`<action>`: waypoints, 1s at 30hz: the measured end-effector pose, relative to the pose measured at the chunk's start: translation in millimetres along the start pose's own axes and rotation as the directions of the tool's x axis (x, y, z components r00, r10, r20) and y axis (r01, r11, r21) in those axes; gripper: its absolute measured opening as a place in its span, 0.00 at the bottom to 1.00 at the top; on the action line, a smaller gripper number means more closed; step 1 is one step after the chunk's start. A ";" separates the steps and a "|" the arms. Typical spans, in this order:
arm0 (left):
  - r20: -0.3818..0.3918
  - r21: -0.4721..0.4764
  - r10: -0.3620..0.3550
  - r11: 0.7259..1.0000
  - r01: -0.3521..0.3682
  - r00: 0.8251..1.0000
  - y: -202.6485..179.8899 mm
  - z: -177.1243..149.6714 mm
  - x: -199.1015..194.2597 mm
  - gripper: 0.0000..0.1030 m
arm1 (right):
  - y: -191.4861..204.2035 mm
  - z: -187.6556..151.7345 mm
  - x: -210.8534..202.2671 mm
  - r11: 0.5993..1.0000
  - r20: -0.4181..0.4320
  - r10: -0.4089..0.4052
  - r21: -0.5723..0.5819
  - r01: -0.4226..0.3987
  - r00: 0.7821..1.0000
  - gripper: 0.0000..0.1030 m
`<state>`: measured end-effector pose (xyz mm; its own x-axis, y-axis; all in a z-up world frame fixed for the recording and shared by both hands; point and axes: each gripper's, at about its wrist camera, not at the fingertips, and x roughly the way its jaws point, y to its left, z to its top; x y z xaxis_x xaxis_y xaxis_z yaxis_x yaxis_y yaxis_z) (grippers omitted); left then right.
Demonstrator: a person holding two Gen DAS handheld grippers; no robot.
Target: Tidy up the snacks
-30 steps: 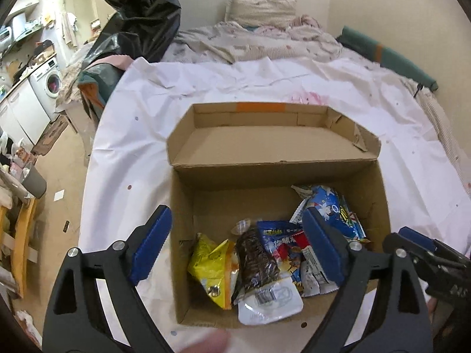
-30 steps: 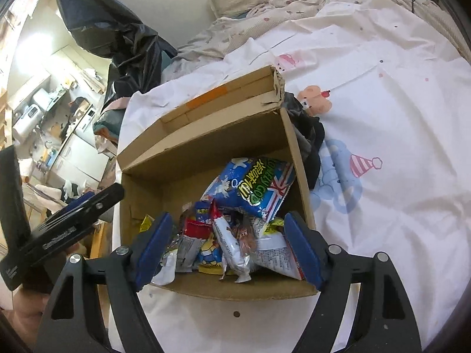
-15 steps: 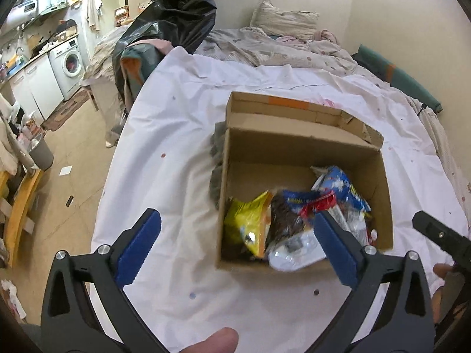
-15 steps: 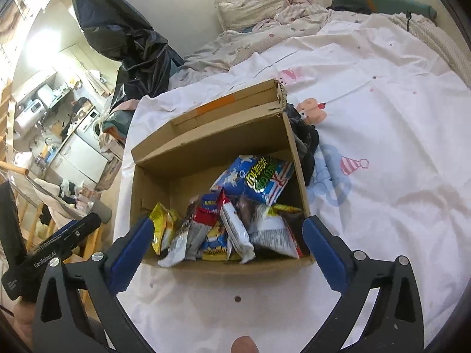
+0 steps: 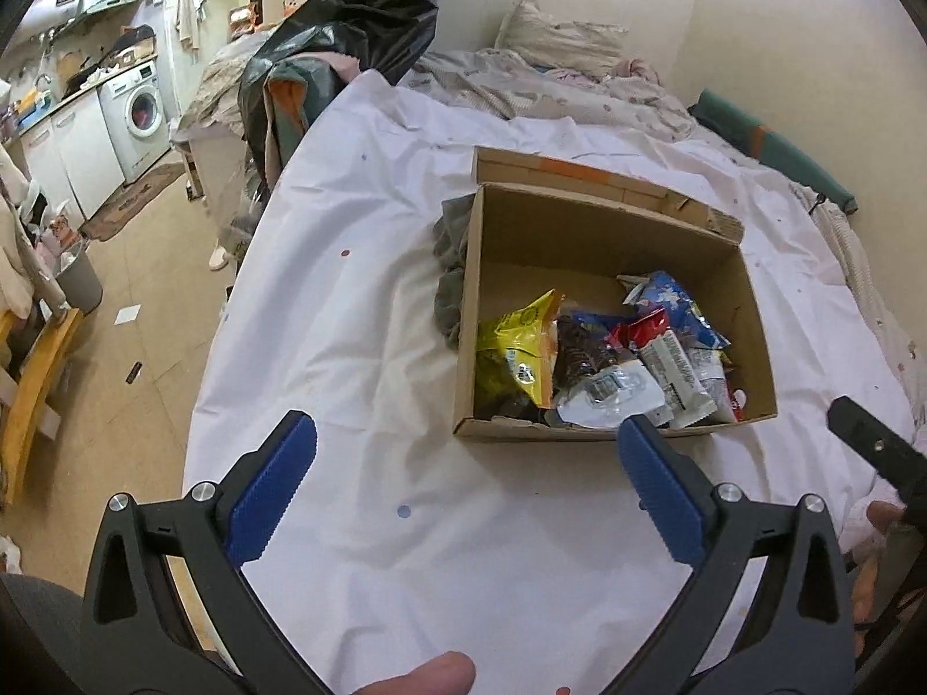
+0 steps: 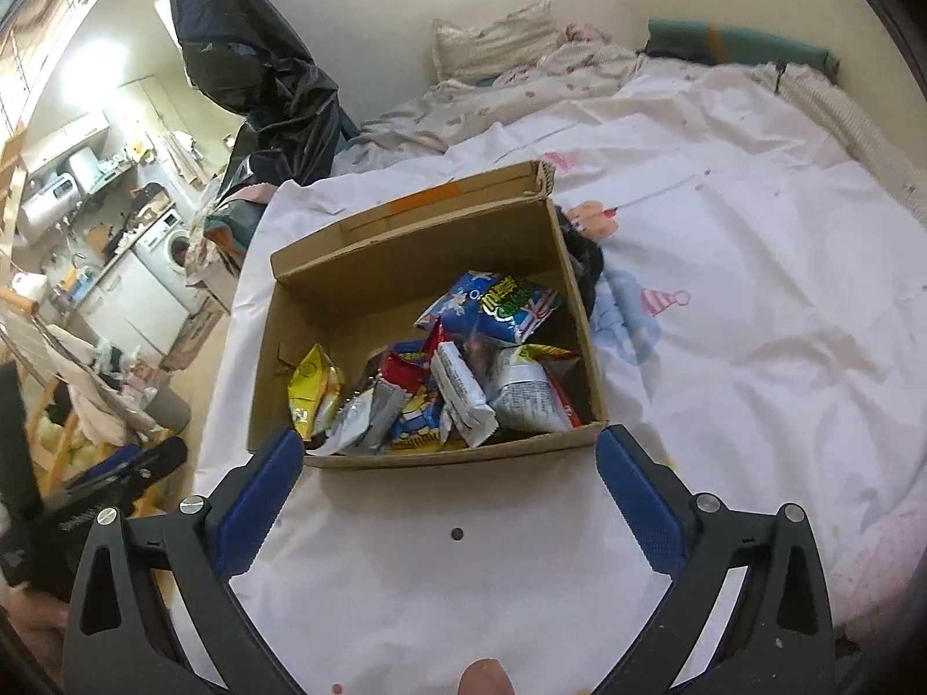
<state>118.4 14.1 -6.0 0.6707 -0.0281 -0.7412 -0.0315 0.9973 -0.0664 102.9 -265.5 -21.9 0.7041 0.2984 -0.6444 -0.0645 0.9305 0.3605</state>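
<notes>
Both tongs [image 5: 466,478] [image 6: 449,489] drew back, empty, short of the box [image 6: 463,454] edge.

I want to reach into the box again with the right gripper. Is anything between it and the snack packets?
Only the box's near wall, which the right gripper would have to clear from above. The cardboard box is open-topped, the snack packets lie uncovered, and the jaws are empty.

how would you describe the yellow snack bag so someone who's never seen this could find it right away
Start at the open cardboard box sitting on the white bed sheet, then look inside along its left wall. The yellow snack bag stands there at the left end of the heap of packets. It is the only mostly bright yellow packet; its neighbours are dark brown, silver, red and blue.
</notes>
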 end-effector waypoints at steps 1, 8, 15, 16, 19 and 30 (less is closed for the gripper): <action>0.019 0.010 0.000 1.000 -0.001 1.000 -1.6 -1.8 -3.4 1.00 | 2.1 -1.8 -1.8 1.000 0.019 -0.017 -0.014 0.018 1.000 1.00; 0.103 0.064 -0.015 0.998 0.009 0.995 -12.7 -1.9 -7.1 1.00 | 17.8 -8.2 5.5 0.990 0.078 -0.085 -0.103 0.093 0.993 1.00; 0.069 0.058 -0.032 0.998 0.028 0.997 -18.8 0.3 2.8 1.00 | 30.8 -9.1 21.0 0.975 0.103 -0.140 -0.158 0.155 0.985 1.00; 0.072 0.060 -0.030 0.998 0.025 0.997 -19.0 0.4 2.4 1.00 | 30.6 -9.6 22.2 0.976 0.097 -0.136 -0.156 0.150 0.986 1.00; 0.084 0.074 -0.016 0.997 0.010 0.996 -20.0 -0.7 0.1 1.00 | 31.8 -11.1 22.5 0.975 0.093 -0.139 -0.159 0.153 0.986 1.00; 0.078 0.078 -0.020 0.997 0.013 0.997 -21.6 -1.3 1.4 1.00 | 35.0 -11.6 21.5 0.972 0.102 -0.142 -0.175 0.159 0.985 1.00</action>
<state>119.1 -7.6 -6.4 0.7269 -0.0422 -0.6855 0.0353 0.9991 -0.0242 107.6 -224.0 -30.9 0.7746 0.1398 -0.6168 -0.0747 0.9887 0.1302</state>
